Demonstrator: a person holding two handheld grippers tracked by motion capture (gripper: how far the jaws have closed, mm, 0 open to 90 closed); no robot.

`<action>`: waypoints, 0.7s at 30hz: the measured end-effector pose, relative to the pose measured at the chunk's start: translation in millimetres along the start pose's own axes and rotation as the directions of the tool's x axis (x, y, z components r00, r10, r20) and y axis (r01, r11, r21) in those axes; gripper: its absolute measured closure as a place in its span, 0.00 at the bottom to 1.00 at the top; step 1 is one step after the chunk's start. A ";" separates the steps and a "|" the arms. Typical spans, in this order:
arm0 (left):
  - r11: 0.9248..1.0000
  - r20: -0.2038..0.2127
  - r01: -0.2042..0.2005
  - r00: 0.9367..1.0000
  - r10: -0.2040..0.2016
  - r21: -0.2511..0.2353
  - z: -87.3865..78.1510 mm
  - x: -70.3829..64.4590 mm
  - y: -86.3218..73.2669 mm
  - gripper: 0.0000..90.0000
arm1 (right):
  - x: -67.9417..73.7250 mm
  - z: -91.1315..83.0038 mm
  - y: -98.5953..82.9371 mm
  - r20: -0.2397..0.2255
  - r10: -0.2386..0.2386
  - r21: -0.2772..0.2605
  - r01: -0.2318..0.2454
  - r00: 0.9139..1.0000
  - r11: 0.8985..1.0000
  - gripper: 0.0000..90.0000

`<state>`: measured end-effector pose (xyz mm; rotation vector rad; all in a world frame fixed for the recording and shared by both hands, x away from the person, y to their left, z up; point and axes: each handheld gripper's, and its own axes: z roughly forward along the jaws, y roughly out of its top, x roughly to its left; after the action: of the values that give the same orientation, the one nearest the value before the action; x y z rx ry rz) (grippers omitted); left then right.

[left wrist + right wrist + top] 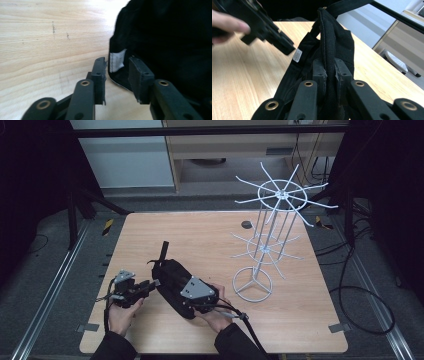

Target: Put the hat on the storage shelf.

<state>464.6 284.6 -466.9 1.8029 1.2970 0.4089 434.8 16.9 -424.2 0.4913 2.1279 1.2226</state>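
In the high view, a black cap (172, 282) is seen at the lower centre of the frame on the wooden table (210, 240), lying between the two hand-held grippers. The right gripper (186, 296) is pressed onto the cap's lower right end; in the right gripper view its jaws are drawn almost together on a raised fold of the black fabric (329, 50), which is pinched between the pads. The left gripper (152, 284) is placed at the cap's left edge. In the left gripper view its jaws are held partly open, with the cap's rim and a small white label (117, 60) set in the gap between them; contact cannot be told. A white wire display stand (270, 240) is seen at the right of the high view, well apart from the cap.
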 end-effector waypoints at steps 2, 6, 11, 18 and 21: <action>0.999 0.034 -0.001 0.999 0.003 -0.050 -20.0 -7.3 -0.1 0.70 | 4.8 0.9 -0.8 -0.005 -0.018 0.011 0.018 1.000 1.000 0.90; 0.992 0.075 -0.025 0.997 0.035 -0.123 -37.5 -22.7 5.2 0.66 | 10.2 2.1 -3.4 -0.024 -0.009 0.006 0.009 1.000 1.000 0.87; 0.986 0.131 -0.021 0.990 0.043 -0.168 -42.8 -35.9 11.5 0.59 | 14.8 2.9 -4.2 -0.032 0.003 0.003 -0.003 0.999 1.000 0.85; 0.979 0.185 -0.002 0.982 0.041 -0.204 -46.7 -46.5 17.6 0.50 | 16.6 3.2 -4.1 -0.037 0.009 0.002 -0.009 0.999 1.000 0.83; 0.979 0.196 -0.001 0.980 0.042 -0.204 -45.3 -49.2 19.1 0.47 | 17.3 3.4 -4.6 -0.042 0.014 0.000 -0.014 0.999 1.000 0.83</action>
<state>425.4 259.2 -415.4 1.6420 1.0584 0.3493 424.4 27.0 -435.2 0.4851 2.1627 1.2510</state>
